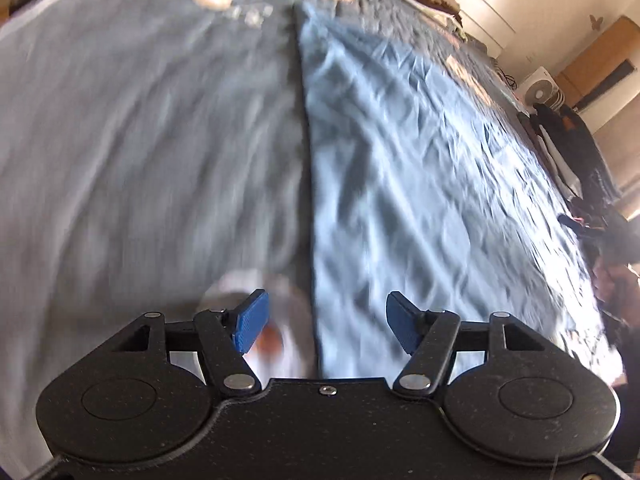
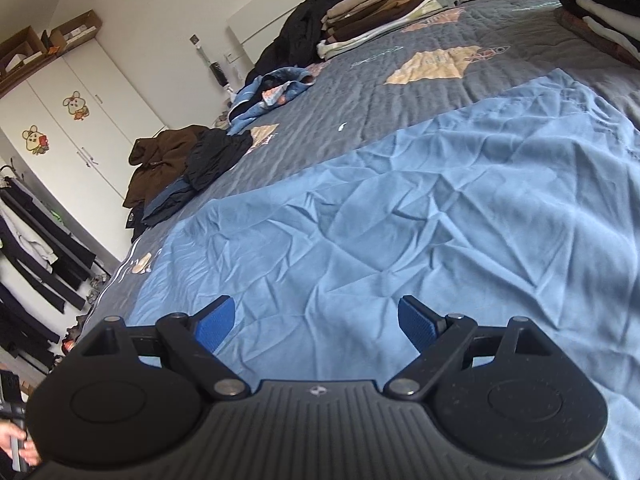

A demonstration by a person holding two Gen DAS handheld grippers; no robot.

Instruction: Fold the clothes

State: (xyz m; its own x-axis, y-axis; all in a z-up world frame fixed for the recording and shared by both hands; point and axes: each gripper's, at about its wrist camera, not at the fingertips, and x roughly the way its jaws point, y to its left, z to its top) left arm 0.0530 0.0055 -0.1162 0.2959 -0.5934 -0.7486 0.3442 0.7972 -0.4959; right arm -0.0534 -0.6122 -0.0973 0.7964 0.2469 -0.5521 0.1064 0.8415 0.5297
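Shirt [image 2: 400, 208], light blue, lies spread and creased on the bed [image 2: 400, 92] near its front edge | left gripper [image 1: 322, 326] and right gripper [image 2: 316, 326] both spread, holding nothing | I judge: between grasps, fold stage unclear | next: pinch an edge.

We scan both views and nothing legible turns up. On the grey garment [image 1: 140, 120] in the left wrist view we catch pale printed marks near its far end, smeared past reading by motion blur. In the right wrist view the grey quilt [image 2: 400, 92] carries thin outline drawings with what may be small lettering, too tiny to make out. The wardrobe doors [image 2: 92, 120] show two cartoon mouse stickers [image 2: 75, 106], with no words we can read.
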